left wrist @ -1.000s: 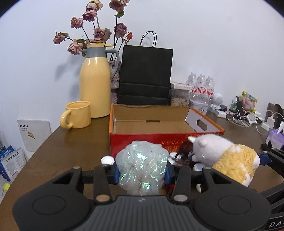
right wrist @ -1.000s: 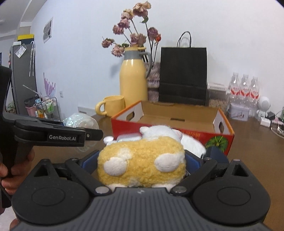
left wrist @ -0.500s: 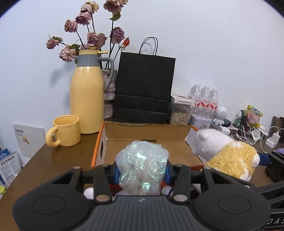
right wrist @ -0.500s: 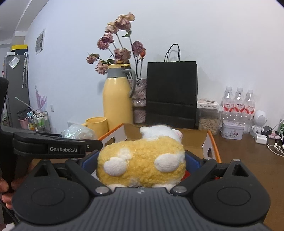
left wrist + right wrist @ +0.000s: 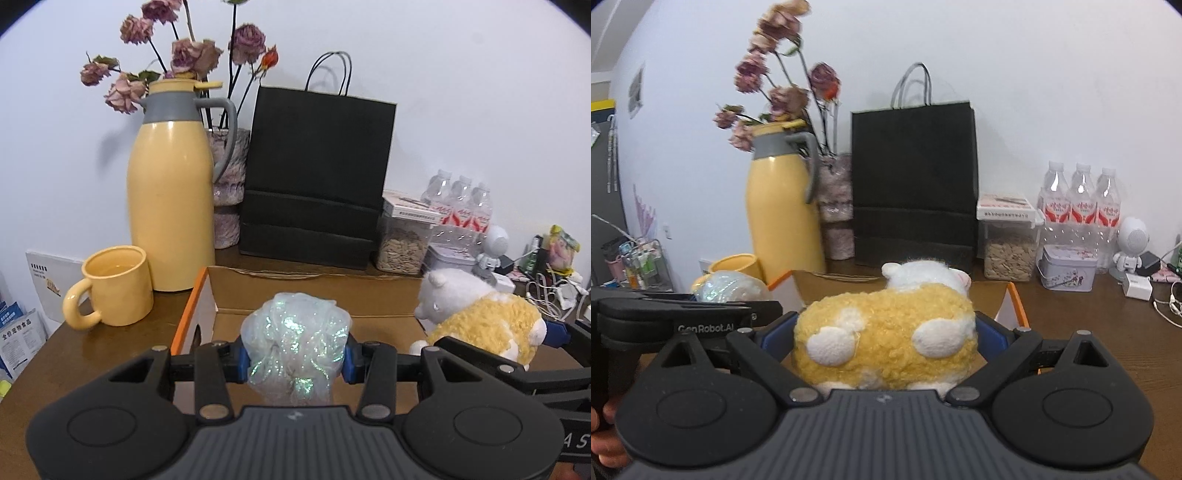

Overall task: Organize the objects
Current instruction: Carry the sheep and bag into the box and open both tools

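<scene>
**Both grippers loaded above the open box**

Nearest the left wrist camera, the left gripper (image 5: 294, 360) had its blue pads pressed on either side of a crinkled iridescent bundle (image 5: 295, 343), holding it clear of the table. Beside it, the right gripper (image 5: 884, 332) was clamped wide around the yellow body of a plush sheep (image 5: 886, 332), whose white head pointed away from the lens. A bit of a hand (image 5: 605, 443) showed at the lower left of the right view.

Under and just beyond both loads lay an open cardboard box (image 5: 314, 291) with an orange rim, resting on the brown table (image 5: 92, 343). A yellow mug (image 5: 114, 288) stood left of the box, with a tall yellow thermos jug (image 5: 170, 199) behind it. Farther back, against the white wall, were a vase of dried roses (image 5: 229, 173), a black paper bag (image 5: 317, 177), a clear jar of seeds (image 5: 402, 243) and three water bottles (image 5: 461, 206).
</scene>
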Tool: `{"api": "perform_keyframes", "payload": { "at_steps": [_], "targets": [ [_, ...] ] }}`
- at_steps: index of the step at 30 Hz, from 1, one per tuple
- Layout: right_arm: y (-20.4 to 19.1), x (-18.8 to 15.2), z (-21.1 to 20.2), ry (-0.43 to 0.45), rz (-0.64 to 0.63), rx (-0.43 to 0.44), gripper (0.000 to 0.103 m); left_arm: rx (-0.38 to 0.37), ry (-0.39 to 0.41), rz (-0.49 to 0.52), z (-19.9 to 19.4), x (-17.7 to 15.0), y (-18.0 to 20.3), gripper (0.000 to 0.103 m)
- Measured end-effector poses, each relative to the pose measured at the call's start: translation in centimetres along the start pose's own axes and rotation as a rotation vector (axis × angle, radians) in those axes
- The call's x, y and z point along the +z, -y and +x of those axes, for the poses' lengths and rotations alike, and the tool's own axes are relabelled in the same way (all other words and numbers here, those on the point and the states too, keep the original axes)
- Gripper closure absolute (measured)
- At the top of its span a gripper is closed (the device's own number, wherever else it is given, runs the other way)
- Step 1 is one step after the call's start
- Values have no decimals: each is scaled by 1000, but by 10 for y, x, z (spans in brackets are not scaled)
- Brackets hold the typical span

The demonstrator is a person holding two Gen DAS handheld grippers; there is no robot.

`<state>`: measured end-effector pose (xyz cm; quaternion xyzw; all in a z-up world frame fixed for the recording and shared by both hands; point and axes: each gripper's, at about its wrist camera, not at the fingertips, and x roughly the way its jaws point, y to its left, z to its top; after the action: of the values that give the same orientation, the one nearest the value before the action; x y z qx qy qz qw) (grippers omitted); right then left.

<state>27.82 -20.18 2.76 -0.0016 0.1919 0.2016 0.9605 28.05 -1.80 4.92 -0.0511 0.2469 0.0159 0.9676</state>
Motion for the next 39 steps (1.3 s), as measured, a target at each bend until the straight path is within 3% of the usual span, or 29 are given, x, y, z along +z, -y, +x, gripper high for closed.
{"api": "perform_keyframes", "payload": {
  "at_steps": [9, 15, 16, 18, 19, 22, 39],
  "targets": [
    [21, -5, 43, -73, 34, -63, 5, 36, -52, 22, 47, 6, 2, 61],
    [20, -12, 52, -111, 20, -64, 1, 40, -76, 23, 56, 3, 1, 58],
    [20, -12, 51, -112, 16, -63, 0, 40, -82, 23, 57, 3, 2, 50],
    [18, -12, 50, -119, 6, -62, 0, 42, -101, 21, 58, 3, 3, 24],
    [18, -12, 51, -127, 5, -63, 0, 47, -109, 22, 59, 3, 4, 1],
    [19, -13, 51, -136, 15, -61, 0, 85, -87, 35, 56, 2, 6, 0],
    [17, -10, 38, -102, 13, -57, 0, 65, -47, 31, 39, 6, 6, 0]
  ]
}}
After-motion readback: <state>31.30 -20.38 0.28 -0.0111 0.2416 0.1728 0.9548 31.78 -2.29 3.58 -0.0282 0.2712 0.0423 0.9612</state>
